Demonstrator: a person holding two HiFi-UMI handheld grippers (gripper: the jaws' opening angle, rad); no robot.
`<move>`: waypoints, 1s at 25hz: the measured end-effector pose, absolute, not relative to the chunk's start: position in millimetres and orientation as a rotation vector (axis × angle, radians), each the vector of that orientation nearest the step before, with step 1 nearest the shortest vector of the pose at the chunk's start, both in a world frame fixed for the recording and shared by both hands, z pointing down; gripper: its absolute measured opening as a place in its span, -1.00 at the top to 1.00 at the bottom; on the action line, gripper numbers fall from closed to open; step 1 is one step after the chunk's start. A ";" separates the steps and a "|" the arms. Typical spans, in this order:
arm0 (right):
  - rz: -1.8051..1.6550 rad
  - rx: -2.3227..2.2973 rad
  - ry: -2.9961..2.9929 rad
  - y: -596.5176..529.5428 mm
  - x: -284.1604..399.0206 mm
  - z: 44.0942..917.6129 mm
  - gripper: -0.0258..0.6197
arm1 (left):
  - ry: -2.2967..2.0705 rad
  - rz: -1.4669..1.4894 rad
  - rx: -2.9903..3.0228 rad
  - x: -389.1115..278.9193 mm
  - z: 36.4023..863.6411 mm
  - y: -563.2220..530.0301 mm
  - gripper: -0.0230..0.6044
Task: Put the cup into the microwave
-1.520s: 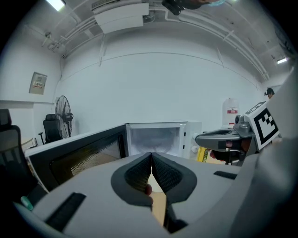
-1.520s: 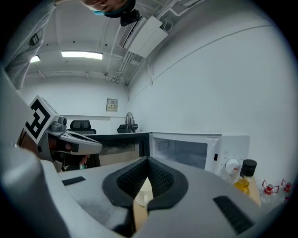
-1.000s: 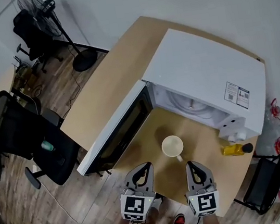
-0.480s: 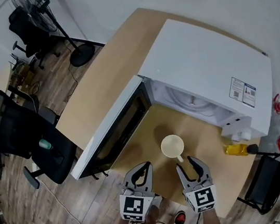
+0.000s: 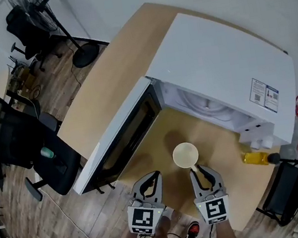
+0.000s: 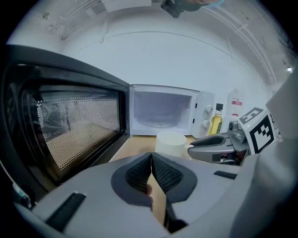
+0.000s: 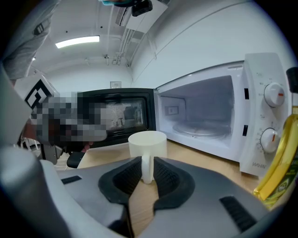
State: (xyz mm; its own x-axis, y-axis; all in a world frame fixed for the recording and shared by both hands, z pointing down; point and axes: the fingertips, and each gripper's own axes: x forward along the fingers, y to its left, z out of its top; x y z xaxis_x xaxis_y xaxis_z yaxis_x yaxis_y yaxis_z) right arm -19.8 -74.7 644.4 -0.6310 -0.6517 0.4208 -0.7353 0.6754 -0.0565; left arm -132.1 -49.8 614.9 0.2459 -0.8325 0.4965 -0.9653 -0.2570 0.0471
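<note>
A cream cup (image 5: 185, 154) stands on the wooden table (image 5: 130, 73) in front of the open white microwave (image 5: 226, 75), its handle turned toward me. My right gripper (image 5: 197, 169) has that handle between its pads, and its jaws are closing on it; in the right gripper view the pads (image 7: 164, 174) touch both sides of the handle of the cup (image 7: 147, 143). My left gripper (image 5: 150, 178) hovers beside it to the left, shut with nothing held; its tips (image 6: 152, 155) meet in the left gripper view, with the cup (image 6: 171, 142) beyond.
The microwave door (image 5: 119, 143) swings out wide to the left of the cup. A yellow oil bottle (image 5: 255, 157) lies at the table's right edge beside the microwave. Black office chairs (image 5: 17, 136) and a fan (image 5: 80, 59) stand on the floor to the left.
The right gripper's jaws went from shut to wide open, then narrowed around the cup's handle. Both grippers sank slightly toward the table.
</note>
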 end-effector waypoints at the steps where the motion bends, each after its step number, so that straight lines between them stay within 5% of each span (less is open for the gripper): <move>1: 0.308 1.092 -2.520 -74.5 -20.1 644.7 0.72 | -1.655 0.537 2.182 -132.9 615.0 -50.1 0.85; 25: 0.228 1.241 -2.533 -77.3 -10.6 587.0 0.77 | -1.690 0.480 2.280 -143.7 553.3 -56.5 0.85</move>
State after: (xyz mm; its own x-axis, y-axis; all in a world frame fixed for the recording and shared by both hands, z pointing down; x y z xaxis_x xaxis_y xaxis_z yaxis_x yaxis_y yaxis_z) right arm -10.6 -77.3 587.0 -0.5765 -0.7415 0.3433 -0.7908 0.6120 -0.0060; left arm -143.7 -56.5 553.3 0.2676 -0.8708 0.4124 -0.9576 -0.2877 0.0137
